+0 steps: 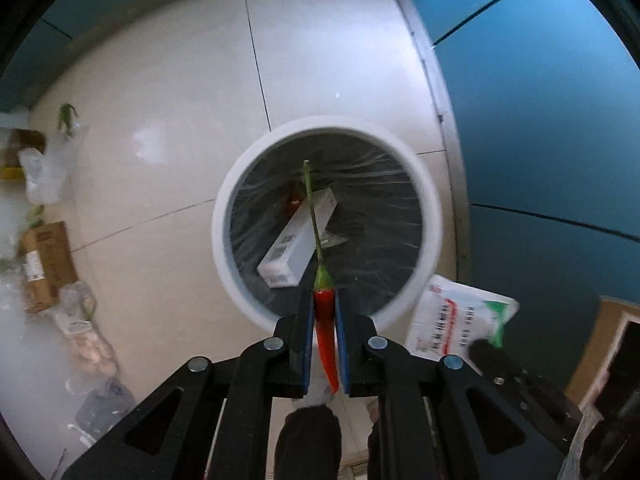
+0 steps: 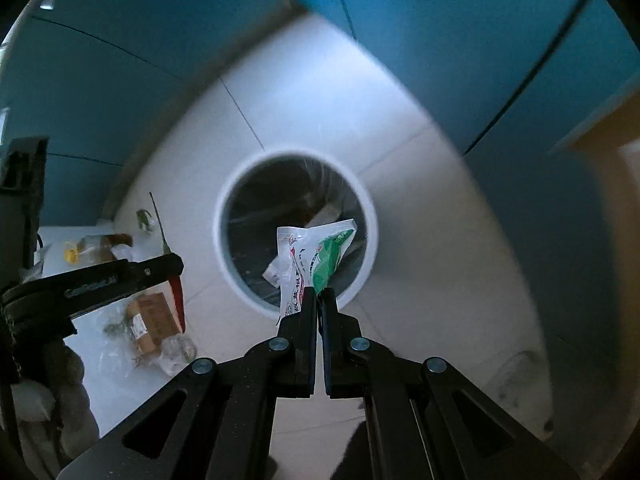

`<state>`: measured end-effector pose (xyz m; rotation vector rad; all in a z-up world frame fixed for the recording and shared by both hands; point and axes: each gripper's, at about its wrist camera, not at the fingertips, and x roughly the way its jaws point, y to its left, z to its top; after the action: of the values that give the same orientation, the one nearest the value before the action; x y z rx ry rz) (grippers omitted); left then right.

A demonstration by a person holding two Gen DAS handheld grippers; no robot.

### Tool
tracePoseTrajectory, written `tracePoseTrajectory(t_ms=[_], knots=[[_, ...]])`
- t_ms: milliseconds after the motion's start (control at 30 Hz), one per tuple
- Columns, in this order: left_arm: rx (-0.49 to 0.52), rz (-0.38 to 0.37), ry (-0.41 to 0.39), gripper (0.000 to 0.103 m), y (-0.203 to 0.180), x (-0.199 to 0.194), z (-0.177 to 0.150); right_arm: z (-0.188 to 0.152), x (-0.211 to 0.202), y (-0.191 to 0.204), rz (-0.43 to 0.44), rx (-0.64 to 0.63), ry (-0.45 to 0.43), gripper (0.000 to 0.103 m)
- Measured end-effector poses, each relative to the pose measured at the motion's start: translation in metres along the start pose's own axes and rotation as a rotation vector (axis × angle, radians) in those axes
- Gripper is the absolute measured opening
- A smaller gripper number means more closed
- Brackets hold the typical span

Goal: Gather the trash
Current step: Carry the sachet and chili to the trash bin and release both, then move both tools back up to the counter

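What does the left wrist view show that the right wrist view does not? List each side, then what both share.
Only the left wrist view: the left tool seen head-on, clamped on a red chili with a long green stem, and a white carton lying inside the bin.

Only the right wrist view: the right tool pinching a white and green wrapper at its lower edge.

Both: the round white bin with its liner, the pale tiled floor, the teal wall and a brown cardboard box among scattered litter.
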<state>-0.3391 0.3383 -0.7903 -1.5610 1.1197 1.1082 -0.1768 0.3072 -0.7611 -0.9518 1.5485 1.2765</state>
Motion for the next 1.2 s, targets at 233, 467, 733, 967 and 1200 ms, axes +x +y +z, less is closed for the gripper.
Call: tracePoseTrajectory(t_ms=[233, 467, 733, 967, 1200], knots=[[-0.024, 0.066, -0.005, 0.092, 0.027, 0.03, 0.003, 0.014, 0.108, -0.012, -0.024, -0.024, 0.121, 0.015], [0.006, 0.215, -0.133, 0.103, 0.042, -0.031, -0.028, 0.011, 0.1, -0.008, -0.105, -0.026, 0.111, 0.073], [-0.019, 0.283, -0.246, 0.103, 0.033, -0.138, -0.077, -0.001, -0.003, 0.031, -0.231, -0.144, 0.031, 0.103], [-0.018, 0.292, -0.334, 0.103, 0.015, -0.232, -0.127, -0.028, -0.117, 0.066, -0.24, -0.251, -0.062, 0.103], [-0.007, 0.266, -0.404, 0.103, -0.009, -0.316, -0.182, -0.059, -0.224, 0.08, -0.209, -0.304, -0.123, 0.103]])
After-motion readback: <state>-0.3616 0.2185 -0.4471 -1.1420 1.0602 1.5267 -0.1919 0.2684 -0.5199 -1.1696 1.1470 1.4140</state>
